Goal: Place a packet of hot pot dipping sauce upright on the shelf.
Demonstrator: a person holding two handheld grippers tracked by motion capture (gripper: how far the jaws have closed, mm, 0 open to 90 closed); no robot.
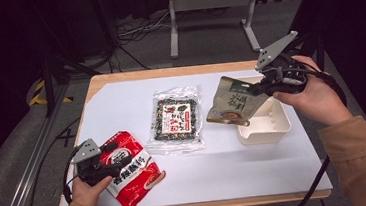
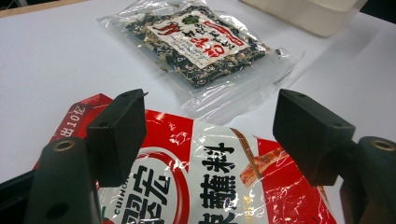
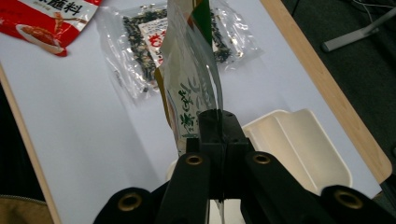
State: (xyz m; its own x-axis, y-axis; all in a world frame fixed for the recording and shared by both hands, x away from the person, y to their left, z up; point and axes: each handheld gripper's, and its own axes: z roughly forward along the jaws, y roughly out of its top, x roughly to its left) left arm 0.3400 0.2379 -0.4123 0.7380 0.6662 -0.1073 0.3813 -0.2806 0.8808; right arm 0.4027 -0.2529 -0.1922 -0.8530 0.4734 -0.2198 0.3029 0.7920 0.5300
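While clamped in right hand-held gripper (image 1: pixel 265 87) | tan pouch (image 1: pixel 231 104): green lettering | red bag (image 2: pixel 210 186): "CUIHONG"

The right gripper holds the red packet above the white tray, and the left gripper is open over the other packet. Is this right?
Not quite. The right gripper holds the green-brown pouch, not the red packet, above the white tray; the high view shows this. The left gripper is indeed open, over the red packet.

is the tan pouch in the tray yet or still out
Out. The right gripper holds the tan pouch in the air, its lower edge hanging beside the tray.
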